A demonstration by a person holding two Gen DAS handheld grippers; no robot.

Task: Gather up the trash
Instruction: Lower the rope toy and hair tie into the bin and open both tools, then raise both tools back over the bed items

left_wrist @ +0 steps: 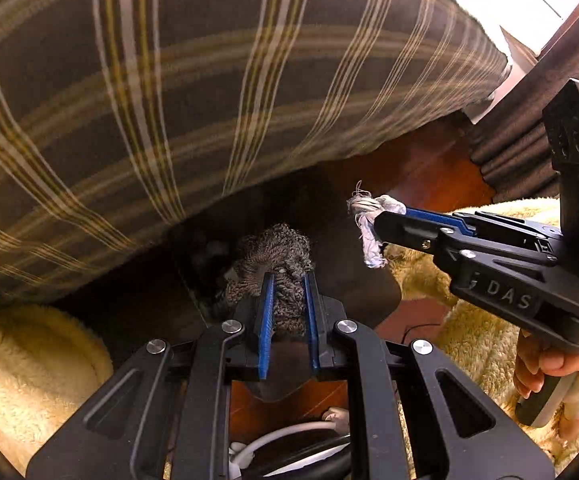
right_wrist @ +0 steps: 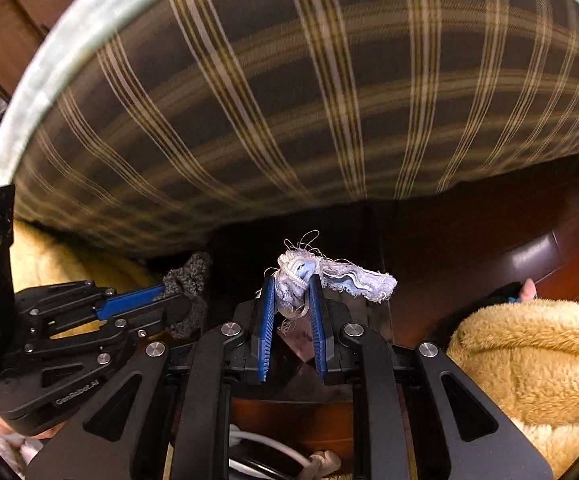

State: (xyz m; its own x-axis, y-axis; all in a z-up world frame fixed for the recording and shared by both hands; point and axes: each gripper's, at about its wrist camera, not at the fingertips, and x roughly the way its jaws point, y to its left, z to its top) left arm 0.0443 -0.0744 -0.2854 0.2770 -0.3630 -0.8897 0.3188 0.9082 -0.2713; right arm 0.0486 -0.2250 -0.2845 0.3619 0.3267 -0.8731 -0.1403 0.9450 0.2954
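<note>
The left tool [left_wrist: 288,280] grips a grey woolly scrap [left_wrist: 277,256] between its blue pads. The right tool [right_wrist: 292,284] is closed on a frayed pale blue rag [right_wrist: 329,276]. Both tools hang side by side, below a checked blanket [left_wrist: 209,100], over a dark container [left_wrist: 353,292]; its inside is too dark to tell.

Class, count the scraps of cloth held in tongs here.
2: a grey scrap in the left tongs, a white scrap in the right tongs. More may be hidden.
</note>
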